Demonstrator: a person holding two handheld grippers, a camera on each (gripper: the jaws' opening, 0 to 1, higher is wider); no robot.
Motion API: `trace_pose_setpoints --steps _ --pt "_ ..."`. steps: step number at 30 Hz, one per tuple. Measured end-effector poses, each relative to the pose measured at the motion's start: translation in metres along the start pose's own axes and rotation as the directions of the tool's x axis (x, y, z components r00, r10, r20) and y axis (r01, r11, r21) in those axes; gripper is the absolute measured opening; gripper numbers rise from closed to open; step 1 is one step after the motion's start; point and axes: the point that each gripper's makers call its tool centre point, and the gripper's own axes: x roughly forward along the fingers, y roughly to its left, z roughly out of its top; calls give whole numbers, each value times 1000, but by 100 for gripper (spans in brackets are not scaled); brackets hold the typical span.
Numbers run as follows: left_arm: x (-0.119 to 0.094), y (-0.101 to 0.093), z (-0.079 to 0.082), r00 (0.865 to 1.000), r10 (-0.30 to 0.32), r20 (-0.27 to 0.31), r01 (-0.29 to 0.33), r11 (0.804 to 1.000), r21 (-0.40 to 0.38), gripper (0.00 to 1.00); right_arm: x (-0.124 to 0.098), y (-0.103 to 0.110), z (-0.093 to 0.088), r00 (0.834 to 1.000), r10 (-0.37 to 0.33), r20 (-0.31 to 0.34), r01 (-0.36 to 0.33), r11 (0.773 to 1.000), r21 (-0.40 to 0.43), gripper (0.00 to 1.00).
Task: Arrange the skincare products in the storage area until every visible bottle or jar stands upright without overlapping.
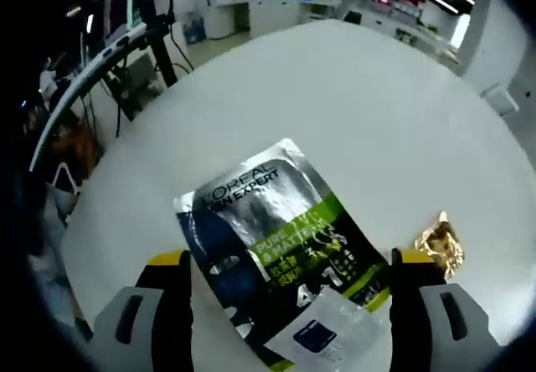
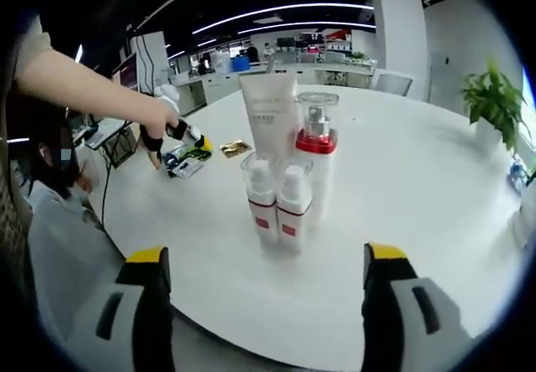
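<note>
The right gripper (image 2: 266,281) is wide open, holding nothing. Just past it, four skincare bottles (image 2: 287,171) stand upright together on the white table (image 2: 419,188). Farther off, the left gripper (image 1: 289,281) — open too — sits around a flat face-mask packet (image 1: 268,250).

Quick count of what's on the white table (image 2: 435,196): two small clear-capped bottles with red-banded bases (image 2: 261,198) (image 2: 293,203) side by side up front, one taller pump bottle with a red collar (image 2: 316,142) behind them, and one white squeeze tube (image 2: 270,114) standing on its cap. So four upright containers total. Flat stuff: one L'Oreal Men Expert sachet (image 1: 272,250), one small white sachet (image 1: 328,334) overlapping its corner, and one gold foil packet (image 1: 440,245). One potted plant (image 2: 486,95) at the far edge.
</note>
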Motion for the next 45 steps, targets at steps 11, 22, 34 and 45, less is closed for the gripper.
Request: trace_pose_setpoints --steps 11,22,34,45 --pt "-2 20 8 998 8 68 -7 1000 -19 77 0 0 0 1000 -1 1 1 1000 -1 94" --pt "-3 27 10 990 -72 124 61 994 92 55 0 1 0 1000 0 1 0 1000 -12 93" --pt "-18 15 4 969 -200 142 174 968 179 30 -1 2 1 1000 3 1 -3 1000 -27 93" --pt "-42 -5 10 915 -365 170 309 907 284 4 -2 6 5 1000 13 21 -12 999 -44 93"
